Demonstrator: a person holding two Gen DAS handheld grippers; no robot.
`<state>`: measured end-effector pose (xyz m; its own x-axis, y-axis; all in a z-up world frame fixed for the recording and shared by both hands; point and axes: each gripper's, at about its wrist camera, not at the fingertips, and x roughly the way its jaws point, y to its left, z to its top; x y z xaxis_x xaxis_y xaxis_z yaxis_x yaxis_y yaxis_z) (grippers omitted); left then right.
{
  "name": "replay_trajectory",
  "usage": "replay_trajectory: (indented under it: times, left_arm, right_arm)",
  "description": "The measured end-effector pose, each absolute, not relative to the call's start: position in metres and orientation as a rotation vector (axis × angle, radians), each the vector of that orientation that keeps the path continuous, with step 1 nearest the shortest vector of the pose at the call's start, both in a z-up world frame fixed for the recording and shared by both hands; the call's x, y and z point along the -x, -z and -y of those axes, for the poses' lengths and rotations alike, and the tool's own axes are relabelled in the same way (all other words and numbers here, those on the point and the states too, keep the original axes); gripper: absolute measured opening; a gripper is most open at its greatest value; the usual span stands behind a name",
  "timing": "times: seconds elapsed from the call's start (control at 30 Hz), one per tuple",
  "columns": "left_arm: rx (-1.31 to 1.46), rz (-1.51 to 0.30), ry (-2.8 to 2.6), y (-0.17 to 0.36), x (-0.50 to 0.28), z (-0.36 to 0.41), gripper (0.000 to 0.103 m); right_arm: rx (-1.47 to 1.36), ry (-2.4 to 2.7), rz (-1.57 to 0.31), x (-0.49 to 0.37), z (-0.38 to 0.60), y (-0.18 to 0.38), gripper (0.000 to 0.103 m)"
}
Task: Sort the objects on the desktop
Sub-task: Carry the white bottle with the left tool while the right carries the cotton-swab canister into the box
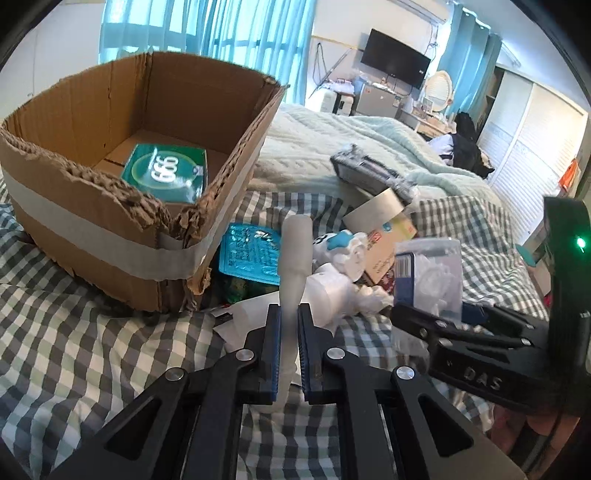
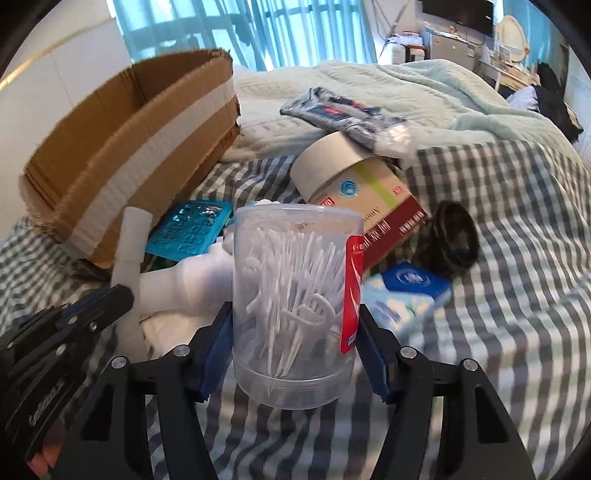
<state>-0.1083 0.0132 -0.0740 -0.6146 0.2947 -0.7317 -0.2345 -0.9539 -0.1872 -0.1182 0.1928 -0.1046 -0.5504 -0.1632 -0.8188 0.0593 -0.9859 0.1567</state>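
Left tool [image 1: 289,314] clamped on a translucent white tube [image 1: 293,254], upright, just right of the cardboard box [image 1: 110,236]. Right tool [image 2: 295,314] gripping a clear tub of white floss picks [image 2: 291,295] with a red label, writing unreadable. Inside the box, a green pack [image 1: 166,171] marked "666". Right of the box on the checked bedsheet [image 1: 74,350]: blue blister pack [image 1: 249,253], tape roll [image 2: 328,162], red carton [image 2: 388,218].

Bright daylight through curtains [image 1: 207,33]; fisheye-bent edges; slight blur.

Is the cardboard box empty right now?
No. The cardboard box is open-topped, with a green carton marked 666 lying on its floor.
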Motion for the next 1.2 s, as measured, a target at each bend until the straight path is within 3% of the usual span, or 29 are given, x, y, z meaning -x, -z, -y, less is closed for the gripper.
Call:
replay_trajectory:
  times: [0.4,0.63,0.9,1.2]
  left_arm:
    - [1.038,0.158,-2.596,0.023,0.070,-0.005,0.008]
    - [0.938,0.240,-2.651,-0.023,0.083,0.018,0.008]
    - [0.884,0.296,-2.771,-0.066,0.134,0.070,0.008]
    - [0.974,0.327,-2.850,-0.042,0.203,0.124,0.008]
  right_arm:
    - [-1.261,2.712,0.200,0.060,-0.183,0.050,0.062]
    - [-1.135,2.697,0.117,0.066,-0.149,-0.003,0.062]
    - [-1.053,2.609,0.026,0.116,-0.088,-0.045,0.062]
    - [-1.102,2.518,0.047,0.211,-0.034,-0.030,0.062]
